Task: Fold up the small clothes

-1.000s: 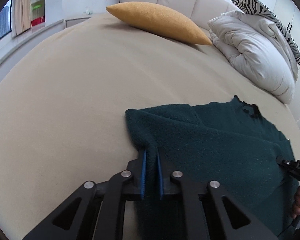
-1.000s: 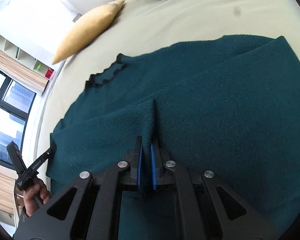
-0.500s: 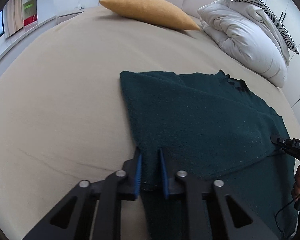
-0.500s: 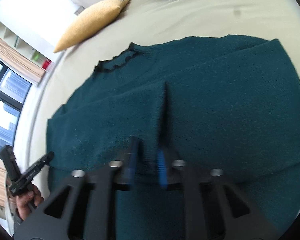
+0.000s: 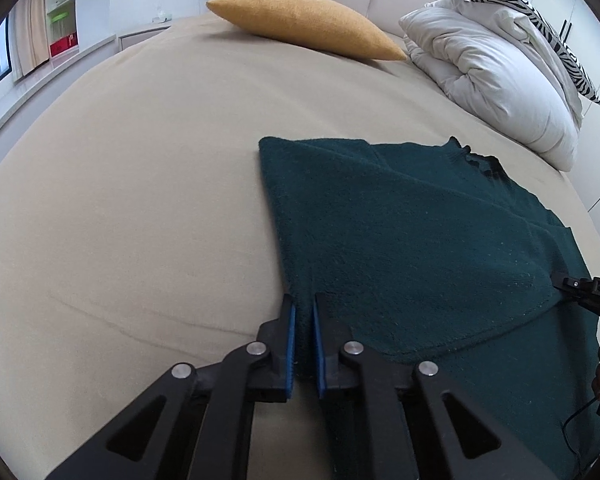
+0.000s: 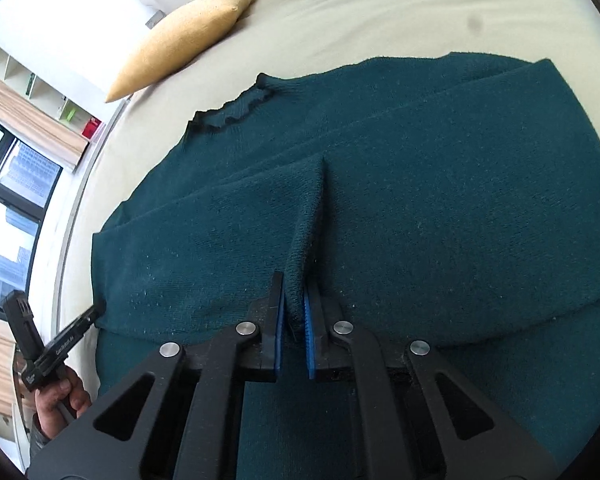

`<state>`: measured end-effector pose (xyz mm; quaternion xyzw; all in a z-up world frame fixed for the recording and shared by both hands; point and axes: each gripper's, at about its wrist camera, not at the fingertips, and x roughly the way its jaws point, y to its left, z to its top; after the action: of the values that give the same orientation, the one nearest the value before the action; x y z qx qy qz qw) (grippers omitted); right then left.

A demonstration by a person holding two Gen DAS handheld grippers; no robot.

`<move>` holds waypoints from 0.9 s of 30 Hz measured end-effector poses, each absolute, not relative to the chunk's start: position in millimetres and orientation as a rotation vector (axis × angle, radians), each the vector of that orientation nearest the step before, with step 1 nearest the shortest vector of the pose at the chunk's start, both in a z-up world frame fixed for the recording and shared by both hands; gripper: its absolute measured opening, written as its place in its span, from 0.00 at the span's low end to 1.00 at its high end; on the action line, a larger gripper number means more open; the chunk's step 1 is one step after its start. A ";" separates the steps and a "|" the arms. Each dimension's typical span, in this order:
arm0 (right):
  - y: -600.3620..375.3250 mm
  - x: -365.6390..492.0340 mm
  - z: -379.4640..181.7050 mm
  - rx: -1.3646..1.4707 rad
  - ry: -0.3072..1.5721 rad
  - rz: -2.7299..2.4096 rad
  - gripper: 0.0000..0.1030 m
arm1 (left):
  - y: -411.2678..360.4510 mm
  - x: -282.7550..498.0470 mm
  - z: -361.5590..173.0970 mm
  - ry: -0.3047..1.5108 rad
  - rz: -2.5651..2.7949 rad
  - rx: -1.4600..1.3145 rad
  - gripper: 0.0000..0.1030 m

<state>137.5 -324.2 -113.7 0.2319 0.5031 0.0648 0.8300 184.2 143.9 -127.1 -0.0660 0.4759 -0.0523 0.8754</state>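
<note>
Two grippers hold one dark green knitted sweater (image 5: 400,240) that lies spread on the beige bed sheet (image 5: 120,200).

From the left wrist view, the left gripper (image 5: 304,312) has its blue pads pressed together on the near left edge of the sweater. A mustard yellow cushion (image 5: 300,24) and a folded white duvet (image 5: 492,76) lie far behind, near the padded headboard. At the right edge, the right gripper (image 5: 560,282) touches the fabric.

From the right wrist view, the right gripper (image 6: 294,300) is clamped on a raised pinch of the sweater's folded-over layer. The collar (image 6: 236,110) points to the cushion. At the lower left, a hand (image 6: 58,398) holds the left gripper at the sweater's corner.
</note>
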 end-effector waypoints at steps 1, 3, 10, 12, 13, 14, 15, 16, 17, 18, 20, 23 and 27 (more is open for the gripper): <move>-325.3 137.0 -113.0 0.492 1.069 0.138 0.07 | 144.4 184.8 -126.9 0.993 -0.112 -0.134 0.12; -328.9 135.4 -112.8 0.513 1.067 0.137 0.07 | 146.4 185.5 -127.0 0.996 -0.117 -0.148 0.12; -344.3 135.4 -98.2 0.531 1.017 0.108 0.06 | 140.1 189.4 -124.2 0.992 -0.125 -0.144 0.14; -347.0 132.9 -98.0 0.520 1.014 0.104 0.06 | 135.0 190.1 -125.6 0.987 -0.121 -0.115 0.14; -348.7 131.1 -101.1 0.523 1.019 0.103 0.06 | 132.8 190.4 -127.1 0.985 -0.118 -0.099 0.14; -350.8 128.9 -106.7 0.534 1.027 0.106 0.06 | 132.2 190.8 -128.4 0.981 -0.116 -0.091 0.14; -352.5 126.5 -113.0 0.551 1.029 0.111 0.06 | 132.4 190.9 -129.5 0.979 -0.118 -0.092 0.14; -354.9 123.6 -119.1 0.572 1.022 0.119 0.05 | 133.9 191.2 -130.0 0.978 -0.120 -0.100 0.15; -357.3 120.3 -122.2 0.590 1.012 0.126 0.05 | 135.0 191.4 -129.4 0.977 -0.126 -0.106 0.15; -358.0 118.7 -122.4 0.597 1.006 0.129 0.05 | 136.8 191.4 -128.2 0.977 -0.134 -0.120 0.15; -354.4 118.4 -117.9 0.563 1.009 0.125 0.06 | 141.7 189.9 -123.8 0.982 -0.146 -0.163 0.20; -350.9 118.5 -103.8 0.531 1.014 0.131 0.10 | 147.3 183.8 -104.6 0.929 -0.110 -0.180 0.44; -355.8 114.8 -75.3 0.491 0.923 0.105 0.14 | 143.5 199.2 -89.6 0.881 -0.071 -0.152 0.69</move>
<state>114.8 -355.8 -75.3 0.2344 0.4406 0.0501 0.8651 199.2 143.5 -89.6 -0.0736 0.4261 -0.0342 0.9010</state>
